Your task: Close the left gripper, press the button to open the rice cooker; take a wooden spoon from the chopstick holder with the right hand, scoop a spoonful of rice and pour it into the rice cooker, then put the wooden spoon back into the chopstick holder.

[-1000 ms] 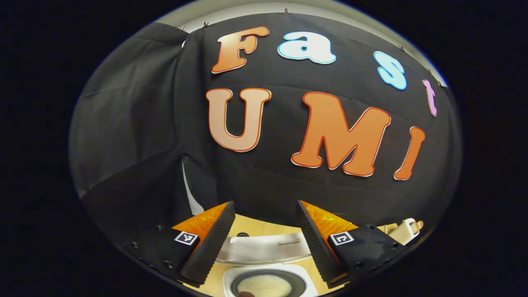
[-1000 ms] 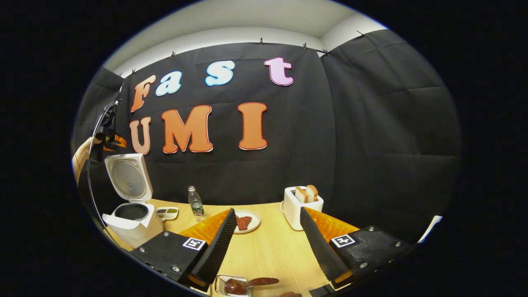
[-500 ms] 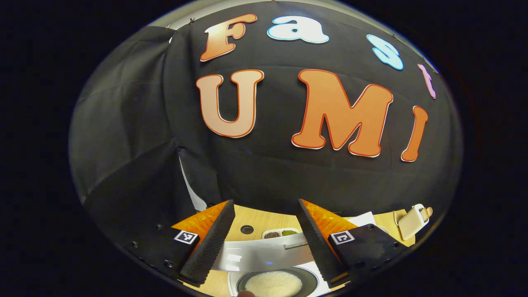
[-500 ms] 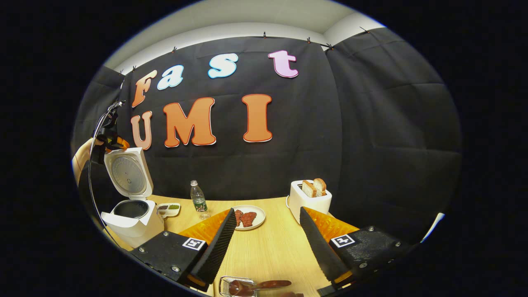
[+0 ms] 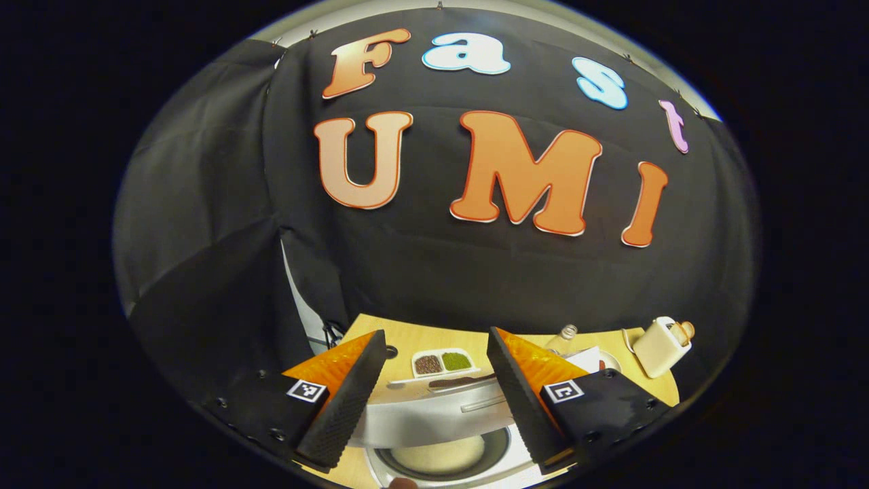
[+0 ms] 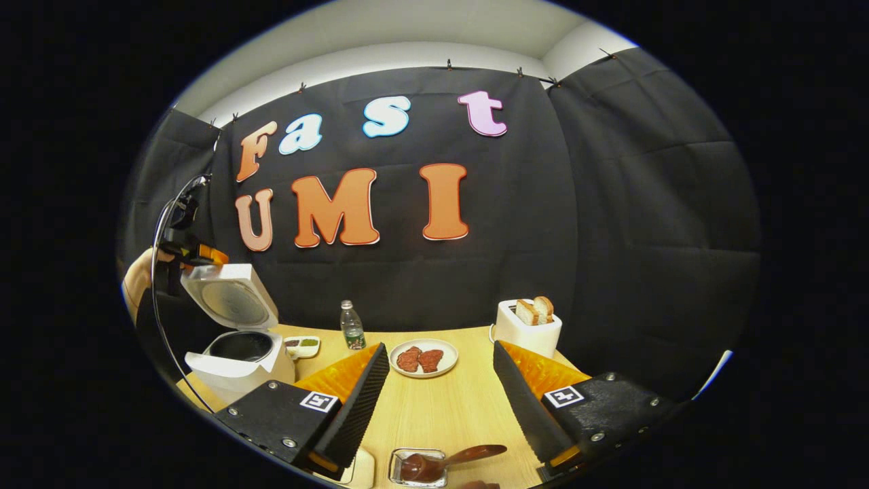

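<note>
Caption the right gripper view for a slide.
Open right gripper above the wooden spoon in its holder; rice cooker lid half-lowered.

Black cloth wall [image 6: 611, 224] hung in panels, clipped along its top edge, creased and folded at the corners. Above it, a pale ceiling [image 6: 407, 27] and a strip of white room wall [image 6: 380, 58]. Below, a light wooden tabletop [image 6: 441, 407] running up to the cloth. Narrow white gap [image 5: 299, 299] between two cloth panels in the left gripper view. Even, soft indoor light.
</note>
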### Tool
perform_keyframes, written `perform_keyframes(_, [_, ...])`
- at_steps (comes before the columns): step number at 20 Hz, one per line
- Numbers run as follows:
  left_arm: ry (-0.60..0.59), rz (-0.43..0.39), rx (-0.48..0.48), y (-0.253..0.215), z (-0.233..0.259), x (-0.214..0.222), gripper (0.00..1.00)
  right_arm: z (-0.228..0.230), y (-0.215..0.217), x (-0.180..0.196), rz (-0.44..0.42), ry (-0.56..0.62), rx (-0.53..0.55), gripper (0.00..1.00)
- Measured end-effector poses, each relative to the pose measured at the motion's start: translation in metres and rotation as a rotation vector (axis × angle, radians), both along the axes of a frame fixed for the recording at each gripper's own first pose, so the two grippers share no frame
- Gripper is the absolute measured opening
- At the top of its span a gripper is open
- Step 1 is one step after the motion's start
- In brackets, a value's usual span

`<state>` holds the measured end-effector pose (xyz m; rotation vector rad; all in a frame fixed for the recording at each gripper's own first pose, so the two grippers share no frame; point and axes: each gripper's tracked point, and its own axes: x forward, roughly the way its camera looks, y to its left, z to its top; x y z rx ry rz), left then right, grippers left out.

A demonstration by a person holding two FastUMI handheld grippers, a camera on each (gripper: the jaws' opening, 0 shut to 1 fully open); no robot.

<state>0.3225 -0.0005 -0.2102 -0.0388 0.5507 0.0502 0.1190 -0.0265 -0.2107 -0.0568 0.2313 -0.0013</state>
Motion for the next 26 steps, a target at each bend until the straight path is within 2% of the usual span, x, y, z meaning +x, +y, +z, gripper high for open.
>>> perform_keyframes(3, [0.003,-0.039,0.058,-0.013,-0.017,-0.034,0.99,-0.001,0.008,-0.015,0.011,-0.013,0.008,0.95])
perform_keyframes(9, [0.002,-0.075,0.044,-0.035,-0.058,-0.079,0.99,-0.030,0.029,-0.034,0.067,0.038,0.054,0.95])
perform_keyframes(12, [0.041,-0.045,0.005,-0.032,-0.085,-0.092,1.00,-0.044,0.030,-0.038,0.071,0.070,0.071,0.95])
perform_keyframes(15, [0.042,-0.046,0.050,-0.029,-0.101,-0.096,1.00,-0.048,0.028,-0.041,0.069,0.078,0.075,0.95])
perform_keyframes(20, [0.052,-0.043,0.058,-0.030,-0.116,-0.098,1.00,-0.050,0.022,-0.040,0.057,0.073,0.082,0.95])
perform_keyframes(25, [0.116,-0.047,0.095,-0.029,-0.151,-0.107,1.00,-0.049,0.013,-0.036,0.036,0.062,0.065,0.95])
perform_keyframes(26, [0.078,-0.047,0.104,-0.028,-0.146,-0.104,1.00,-0.049,0.010,-0.035,0.028,0.058,0.058,0.95])
